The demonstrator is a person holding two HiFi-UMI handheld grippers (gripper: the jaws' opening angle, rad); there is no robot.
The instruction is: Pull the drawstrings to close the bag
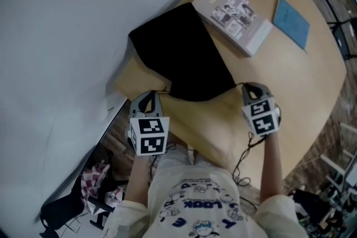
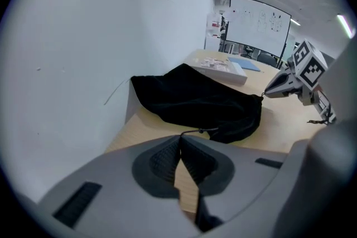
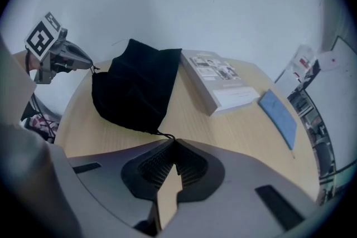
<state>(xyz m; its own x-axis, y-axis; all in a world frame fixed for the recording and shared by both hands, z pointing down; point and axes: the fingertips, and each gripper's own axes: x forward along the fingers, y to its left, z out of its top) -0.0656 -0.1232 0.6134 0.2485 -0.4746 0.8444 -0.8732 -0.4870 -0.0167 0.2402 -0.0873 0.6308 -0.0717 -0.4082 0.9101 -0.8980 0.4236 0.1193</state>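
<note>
A black cloth bag (image 1: 181,53) lies on the round wooden table (image 1: 290,81), its mouth toward me. From the mouth's left corner a thin drawstring (image 2: 196,131) runs into my left gripper (image 2: 180,139), whose jaws are shut on it. The right gripper (image 3: 174,142) is shut on the other drawstring (image 3: 163,135) at the mouth's right corner. In the head view the left gripper (image 1: 149,96) and right gripper (image 1: 249,88) sit on either side of the bag's mouth, close to it. The mouth itself looks loosely gathered.
A thick book (image 1: 234,17) lies just beyond the bag, touching its far right edge, and a blue notebook (image 1: 291,22) lies further right. A white wall (image 1: 56,36) runs along the table's left side. The table's near edge is right under the grippers.
</note>
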